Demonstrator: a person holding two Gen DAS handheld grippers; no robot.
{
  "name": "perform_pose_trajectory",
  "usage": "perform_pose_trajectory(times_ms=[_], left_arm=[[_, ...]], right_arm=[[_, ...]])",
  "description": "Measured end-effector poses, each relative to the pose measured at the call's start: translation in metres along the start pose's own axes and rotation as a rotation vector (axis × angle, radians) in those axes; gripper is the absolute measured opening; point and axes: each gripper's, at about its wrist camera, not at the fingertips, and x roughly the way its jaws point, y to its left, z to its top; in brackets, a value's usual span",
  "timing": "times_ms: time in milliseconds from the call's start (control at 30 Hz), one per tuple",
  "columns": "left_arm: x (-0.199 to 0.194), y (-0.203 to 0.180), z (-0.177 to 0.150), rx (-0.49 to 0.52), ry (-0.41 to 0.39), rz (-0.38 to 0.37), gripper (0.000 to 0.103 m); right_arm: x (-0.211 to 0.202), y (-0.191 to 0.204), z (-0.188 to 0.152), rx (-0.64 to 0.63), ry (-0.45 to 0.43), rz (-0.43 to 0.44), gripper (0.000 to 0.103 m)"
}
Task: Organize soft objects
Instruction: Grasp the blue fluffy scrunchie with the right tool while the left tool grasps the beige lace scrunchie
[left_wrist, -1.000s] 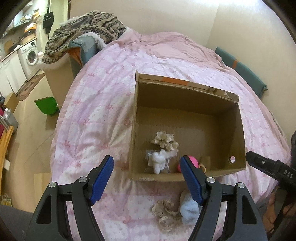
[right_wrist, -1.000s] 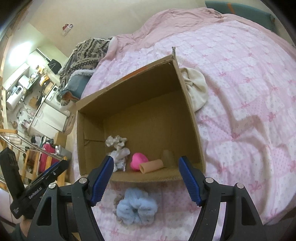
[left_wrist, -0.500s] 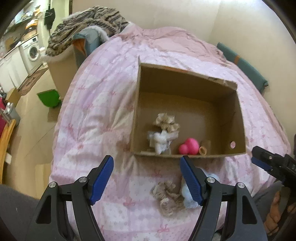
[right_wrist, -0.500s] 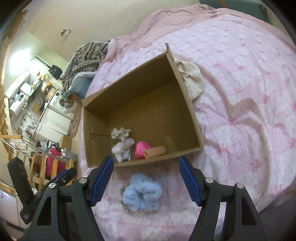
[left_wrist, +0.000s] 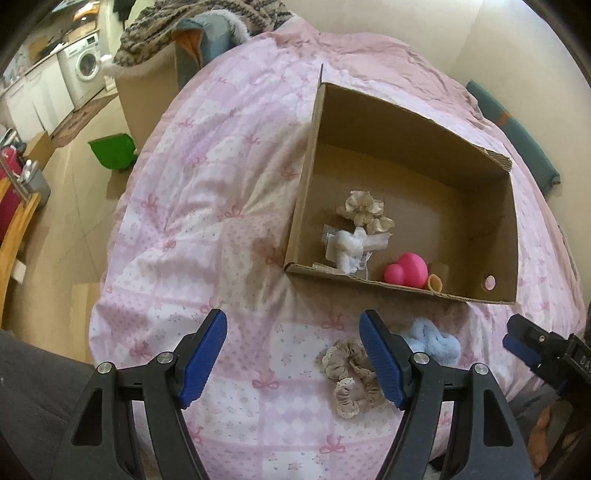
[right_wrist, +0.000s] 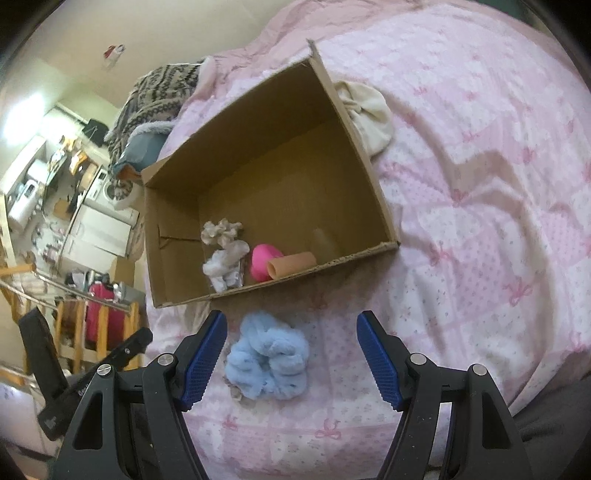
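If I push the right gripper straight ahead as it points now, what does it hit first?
Most likely the blue scrunchie, lying on the bedspread between the open fingers of the right gripper. The cardboard box stands beyond it. Depth is uncertain.

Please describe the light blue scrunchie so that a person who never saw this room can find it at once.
On the pink quilt lies an open cardboard box. Just outside its near wall, between the right gripper's open blue fingers, lies the light blue scrunchie. It is fluffy and plush, unlike the thinner beige scrunchie touching it.
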Motion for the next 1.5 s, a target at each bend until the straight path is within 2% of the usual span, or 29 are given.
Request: perform_pose_trajectory(times_ms=[200, 300, 400, 467, 533, 633, 733, 767, 833, 867, 933, 1033, 1167, 1400, 1500], left_arm=[[0.008, 0.000, 0.002, -0.025, 0.032, -0.016, 0.072], [0.011, -0.001, 0.002, -0.033, 0.046, -0.018, 0.072], [0.014, -0.001, 0.001, -0.033, 0.057, -0.020, 0.072], [0.015, -0.001, 0.001, -0.040, 0.064, -0.023, 0.072], [0.016, 0.000, 0.001, -0.046, 0.072, -0.029, 0.072], [0.019, 0.000, 0.000, -0.051, 0.086, -0.035, 0.072], [0.021, -0.002, 0.000, -0.051, 0.100, -0.041, 0.072], [0.022, -0.003, 0.000, -0.050, 0.104, -0.042, 0.072], [0.024, -0.004, 0.000, -0.049, 0.110, -0.042, 0.072], [0.025, -0.005, 0.000, -0.048, 0.113, -0.042, 0.072], [0.027, -0.006, -0.001, -0.042, 0.116, -0.038, 0.072], [0.029, -0.007, -0.001, -0.027, 0.111, -0.018, 0.072], [0.030, -0.002, 0.000, -0.037, 0.105, 0.007, 0.072], [0.029, 0.006, -0.001, -0.066, 0.100, 0.001, 0.072], [0.029, 0.004, -0.003, -0.085, 0.101, -0.033, 0.072]], right_arm=[[0.029, 0.003, -0.003, 0.006, 0.107, 0.005, 0.077], [0.047, 0.017, -0.009, -0.056, 0.147, -0.033, 0.078], [0.063, 0.038, -0.018, -0.162, 0.178, -0.056, 0.103], [0.079, 0.048, -0.025, -0.208, 0.231, -0.050, 0.103], [0.096, 0.052, -0.032, -0.236, 0.272, -0.098, 0.103], [0.113, 0.055, -0.037, -0.259, 0.299, -0.149, 0.103], [0.118, 0.054, -0.038, -0.254, 0.298, -0.157, 0.103], [0.119, 0.053, -0.038, -0.252, 0.298, -0.156, 0.099], [0.119, 0.050, -0.037, -0.236, 0.307, -0.143, 0.080], [0.118, 0.049, -0.037, -0.226, 0.307, -0.138, 0.077], [0.116, 0.044, -0.034, -0.206, 0.310, -0.116, 0.057], [0.111, 0.044, -0.034, -0.202, 0.314, -0.091, 0.037], [0.094, 0.048, -0.032, -0.224, 0.268, -0.085, 0.027], [0.053, 0.045, -0.033, -0.215, 0.215, -0.060, 0.025], [0.039, 0.040, -0.031, -0.185, 0.193, -0.063, 0.025]])
